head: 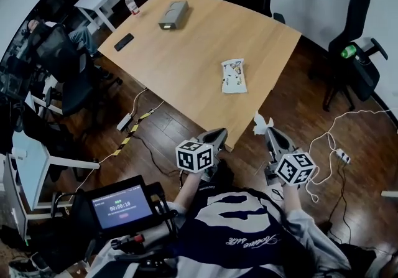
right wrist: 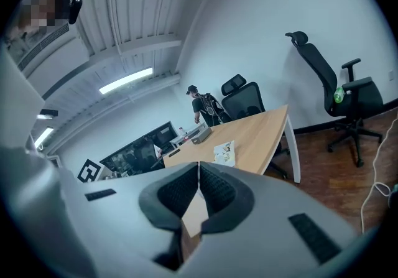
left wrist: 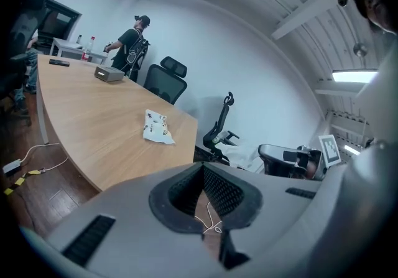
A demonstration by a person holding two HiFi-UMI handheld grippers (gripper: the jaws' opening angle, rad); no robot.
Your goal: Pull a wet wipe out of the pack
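Off the near edge of the counter [head: 186, 59], the right gripper [head: 270, 132] has its jaws pinching a crumpled white wipe [head: 262, 124], so the pull looks done. The pack [head: 234, 76] lies on the counter, well apart from both grippers. The left gripper [head: 219, 136] has its jaws pressed together on nothing.

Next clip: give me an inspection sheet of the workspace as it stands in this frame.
Surface: wooden table, mostly bare.
Job's things: wet wipe pack lies flat near the table's near edge; a white wet wipe hangs off the table, at the right gripper's tip.
Clutter: grey box and black handset at the far end; bottle near the far corner.
Grippers: left hand-held gripper shut, empty; right hand-held gripper shut, apparently on the wipe.
Cables: white cable on the floor at right; taped cable at left.
Surroundings: office chair; person standing beyond the table.
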